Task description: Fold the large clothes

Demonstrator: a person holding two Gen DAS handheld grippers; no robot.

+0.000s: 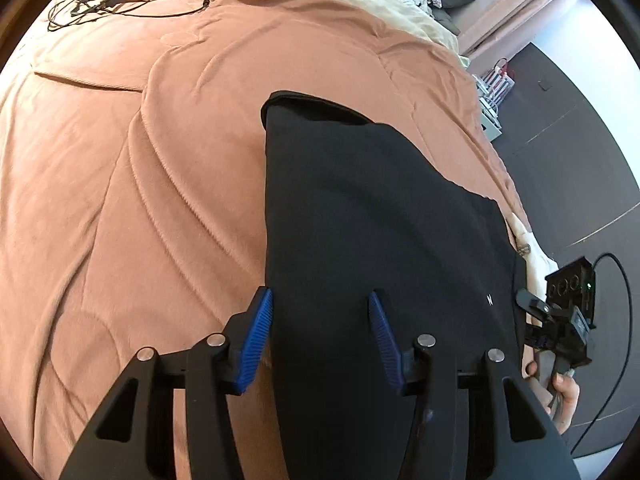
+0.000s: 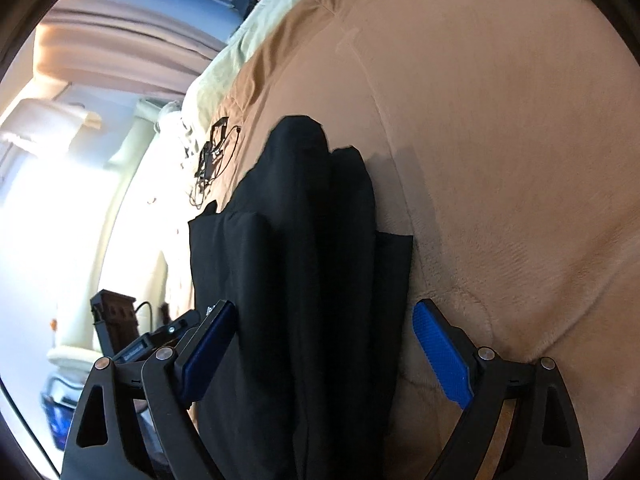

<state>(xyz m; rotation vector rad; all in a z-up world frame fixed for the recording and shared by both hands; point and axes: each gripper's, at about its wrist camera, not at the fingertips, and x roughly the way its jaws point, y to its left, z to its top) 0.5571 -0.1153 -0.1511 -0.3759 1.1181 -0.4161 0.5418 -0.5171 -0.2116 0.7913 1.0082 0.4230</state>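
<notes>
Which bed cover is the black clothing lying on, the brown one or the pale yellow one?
The brown blanket. The black garment lies flat on it; the pale yellow cover lies farther off.

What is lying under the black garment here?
The black garment rests on the brown blanket, which shows around its edges. Whatever the cloth covers is hidden. Both grippers, left gripper and right gripper, are open.

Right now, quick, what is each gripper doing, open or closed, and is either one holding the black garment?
Left gripper: open, straddling the black garment, not clamped.
Right gripper: open around the garment, not clamped.
</notes>
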